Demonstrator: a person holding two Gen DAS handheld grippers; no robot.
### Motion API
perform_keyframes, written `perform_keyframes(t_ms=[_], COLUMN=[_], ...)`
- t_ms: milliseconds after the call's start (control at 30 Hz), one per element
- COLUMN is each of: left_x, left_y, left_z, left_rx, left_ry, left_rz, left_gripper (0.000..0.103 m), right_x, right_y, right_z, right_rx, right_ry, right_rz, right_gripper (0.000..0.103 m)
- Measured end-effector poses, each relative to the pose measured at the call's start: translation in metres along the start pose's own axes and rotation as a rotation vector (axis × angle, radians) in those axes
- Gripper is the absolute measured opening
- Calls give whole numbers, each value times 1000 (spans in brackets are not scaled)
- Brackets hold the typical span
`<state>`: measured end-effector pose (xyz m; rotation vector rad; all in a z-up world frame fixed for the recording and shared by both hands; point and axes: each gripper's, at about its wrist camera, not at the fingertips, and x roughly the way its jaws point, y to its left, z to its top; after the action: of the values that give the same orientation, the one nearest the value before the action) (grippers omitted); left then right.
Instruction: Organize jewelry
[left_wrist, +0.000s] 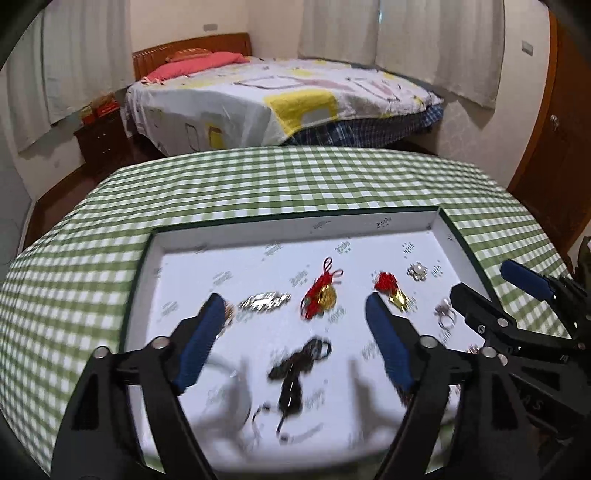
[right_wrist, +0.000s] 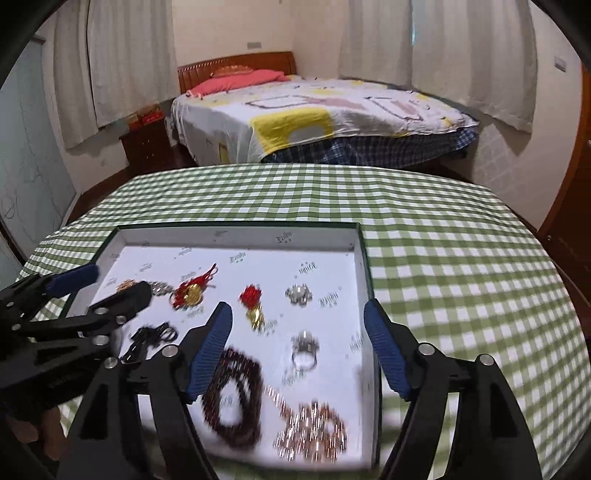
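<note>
So the landmark here is the shallow white box lid (left_wrist: 295, 236) with the dark green rim, sitting on a table under a green checked cloth (left_wrist: 258, 177); all the jewelry is laid out inside it.

Left gripper (left_wrist: 295, 306) hangs over the near left part of the lid with its blue-padded jaws spread wide and nothing between them; right gripper (right_wrist: 297, 314) is over the near right part, jaws just as wide, right finger out past the lid's right wall, also holding nothing.

Inside the lid, roughly mid-depth: a silver sparkly clip (left_wrist: 264, 301) toward the left; a gold coin charm with red knotted cord (left_wrist: 319, 291) about the middle; a second red-and-gold charm (right_wrist: 253, 304) just right of that; a silver flower brooch (right_wrist: 298, 294) further right, nearer the far wall.

Closer to the near edge: a black bow piece (left_wrist: 295, 363) at the left-centre; a silver ring (right_wrist: 304, 350) toward the right wall; a dark red bead bracelet (right_wrist: 232, 398) coiled up; a rose-gold chain pile (right_wrist: 314, 432) in the near right corner, blurry so I can't make out the details.

Beyond the lid's far side there's a bed (right_wrist: 314, 114) with a patterned sheet.
</note>
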<state>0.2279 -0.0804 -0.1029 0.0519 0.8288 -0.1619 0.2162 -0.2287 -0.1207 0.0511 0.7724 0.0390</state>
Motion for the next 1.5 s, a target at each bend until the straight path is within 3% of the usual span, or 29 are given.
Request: perform_keyframes(t_ms=[167,667,967,1500], left_x=[-45,-161,-192,-204], left_y=[6,18,26,29], left_z=[-20,-43,-56,-60], left_rx=[-9,-53,-69,-80], left_ry=[-48,-206,-245,-263], left_rz=[36,99,107,118], left_gripper=[89,94,94,94], right_x=[-34,-146,-173,-185], right_y=[3,30,34,37], right_z=[-20,-30,-34,-32], right_rx=[12,-38,-49,-62], right_ry=[-19,-178,-222,-244], right_rz=[2,-4,-3,-4], right_gripper=[73,77,77,77])
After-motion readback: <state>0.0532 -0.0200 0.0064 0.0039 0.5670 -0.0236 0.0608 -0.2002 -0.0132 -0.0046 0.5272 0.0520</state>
